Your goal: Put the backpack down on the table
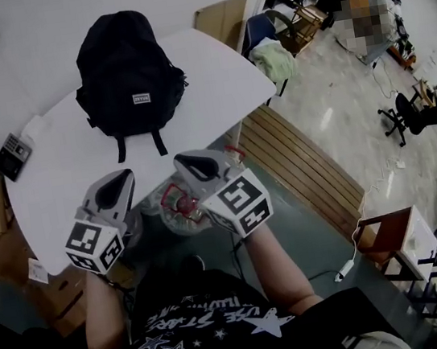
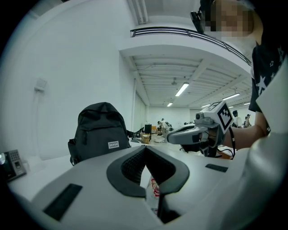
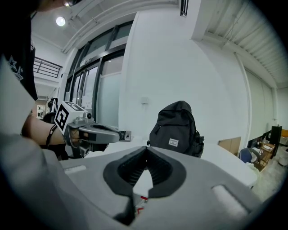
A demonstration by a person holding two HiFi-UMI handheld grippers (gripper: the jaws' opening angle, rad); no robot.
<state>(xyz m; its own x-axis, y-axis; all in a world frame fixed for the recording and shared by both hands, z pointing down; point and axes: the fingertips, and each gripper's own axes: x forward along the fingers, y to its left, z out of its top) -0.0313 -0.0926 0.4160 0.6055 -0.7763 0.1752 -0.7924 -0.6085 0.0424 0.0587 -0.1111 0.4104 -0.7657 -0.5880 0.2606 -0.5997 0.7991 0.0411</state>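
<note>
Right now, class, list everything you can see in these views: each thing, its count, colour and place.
backpack: one, black, upright on the table's far side
table: one, white, ahead of the person
keypad: one, dark, table's left edge
bench: one, wooden slats, right of table
cardboard: one sheet, brown, behind table
bag: one, clear with red print, below table's near edge
left claw: one, grey, shut, empty
right claw: one, grey, shut, empty
</note>
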